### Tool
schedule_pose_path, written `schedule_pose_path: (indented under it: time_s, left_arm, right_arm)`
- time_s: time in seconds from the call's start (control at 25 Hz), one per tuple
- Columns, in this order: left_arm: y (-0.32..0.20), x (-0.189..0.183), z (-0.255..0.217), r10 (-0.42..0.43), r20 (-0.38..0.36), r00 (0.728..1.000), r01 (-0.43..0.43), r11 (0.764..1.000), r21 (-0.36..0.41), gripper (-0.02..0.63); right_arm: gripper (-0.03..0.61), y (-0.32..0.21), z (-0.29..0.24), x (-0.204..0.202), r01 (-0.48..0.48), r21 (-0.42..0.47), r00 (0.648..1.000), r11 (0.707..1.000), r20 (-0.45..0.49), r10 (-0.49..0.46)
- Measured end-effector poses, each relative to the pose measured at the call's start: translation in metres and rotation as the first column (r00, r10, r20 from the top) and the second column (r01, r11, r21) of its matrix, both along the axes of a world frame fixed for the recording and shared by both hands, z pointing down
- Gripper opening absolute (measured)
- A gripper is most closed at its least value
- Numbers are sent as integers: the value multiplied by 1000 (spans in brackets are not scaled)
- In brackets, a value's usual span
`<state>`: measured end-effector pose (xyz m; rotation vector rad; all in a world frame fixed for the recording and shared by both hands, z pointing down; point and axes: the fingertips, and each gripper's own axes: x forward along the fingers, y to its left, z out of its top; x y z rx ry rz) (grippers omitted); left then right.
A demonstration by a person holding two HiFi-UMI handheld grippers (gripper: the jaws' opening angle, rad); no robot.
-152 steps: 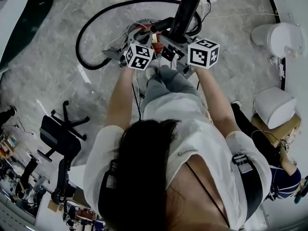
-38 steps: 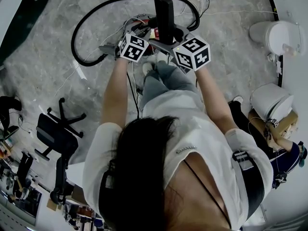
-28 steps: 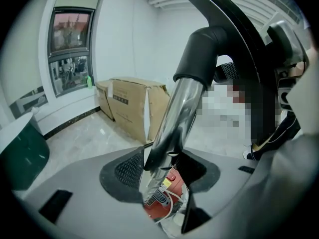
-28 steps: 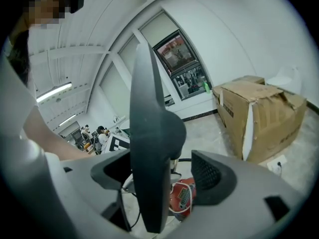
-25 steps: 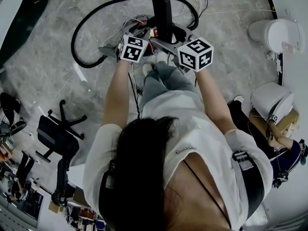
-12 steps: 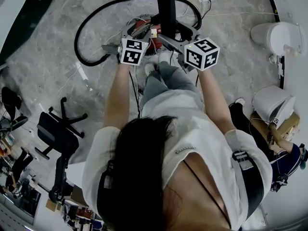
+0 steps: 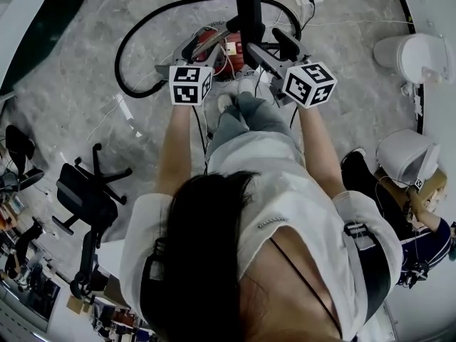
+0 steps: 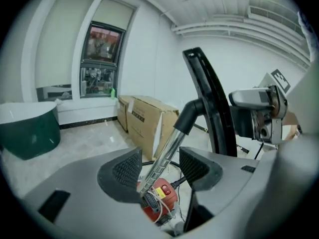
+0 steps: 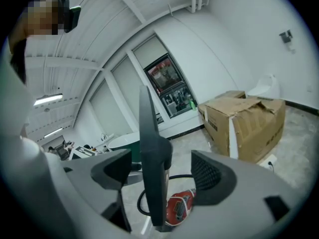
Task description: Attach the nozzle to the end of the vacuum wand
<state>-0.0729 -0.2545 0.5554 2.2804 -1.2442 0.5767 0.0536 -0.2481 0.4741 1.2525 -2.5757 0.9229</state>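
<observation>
**A:** Two claws, and neither one is gripping. The left claw [image 8: 160, 167] has just been opening. Its jaws stand wide, and the wand [image 8: 167, 153] runs up between them with a gap at the right-hand pad.

**B:** And the right claw [image 9: 162, 169]?

**A:** Its jaws are apart too. The nozzle [image 9: 149, 143] stands upright between them, close to the left pad and clear of the right one.

**B:** So where does the nozzle sit on the wand?

**A:** At its upper end, going by the left gripper view. The chrome tube enters a black elbow, and the elbow joins the nozzle. I can't tell whether it is pushed fully home.

**B:** What could go wrong from here?

**A:** Two things, I'd judge. If the joint is only half seated, the nozzle may twist or slip off once nothing supports it. The wand also rises steeply over the red vacuum [image 8: 160, 203] with its bulky end on top. With both claws slack it could topple to the floor [image 7: 71, 84]. A pad that catches the tube while being drawn back would tip it over the same way.

**B:** And the arms?

**A:** In the head view both reach forward and down, roughly parallel. The left forearm [image 7: 174, 148] and right forearm [image 7: 317, 148] pass either side of the knee [image 7: 249, 116]. The claws aim ahead and a little downward, with the nozzle standing between them.
</observation>
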Motion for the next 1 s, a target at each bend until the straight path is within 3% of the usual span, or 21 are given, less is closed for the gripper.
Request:
schedule_pose_path:
  time_s: [0.12, 0.36, 0.52, 0.72, 0.8, 0.88, 1.0]
  left_arm:
    - [5, -4, -18, -44, -42, 998, 45, 999, 31, 230]
    - [21, -6, -49, -48, -75, 996, 55, 994, 99, 222]
    - [32, -5, -71, -71, -105, 992, 87, 985, 150, 146]
    - [45, -6, -87, -91, -114, 989, 111, 977, 184, 95]
    - [49, -7, -95, -110, -114, 987, 132, 970, 203, 62]
    - [54, -7, -102, -123, -118, 985, 146, 965, 216, 49]
    - [62, -6, -108, -124, -119, 985, 148, 964, 221, 37]
  right_arm:
    - [360, 3, -9, 10, -47, 25, 999, 999, 6, 47]
    - [359, 16, -23, 11, -56, 68, 998, 996, -20, 57]
    - [357, 30, -31, 11, -47, 103, 998, 994, -34, 51]
    - [353, 42, -40, 9, -47, 134, 997, 990, -61, 56]
    - [317, 46, -45, 11, -63, 153, 995, 986, -69, 74]
    - [234, 50, -49, 11, -76, 170, 992, 983, -87, 91]
    - [230, 57, -50, 6, -60, 179, 990, 982, -116, 82]
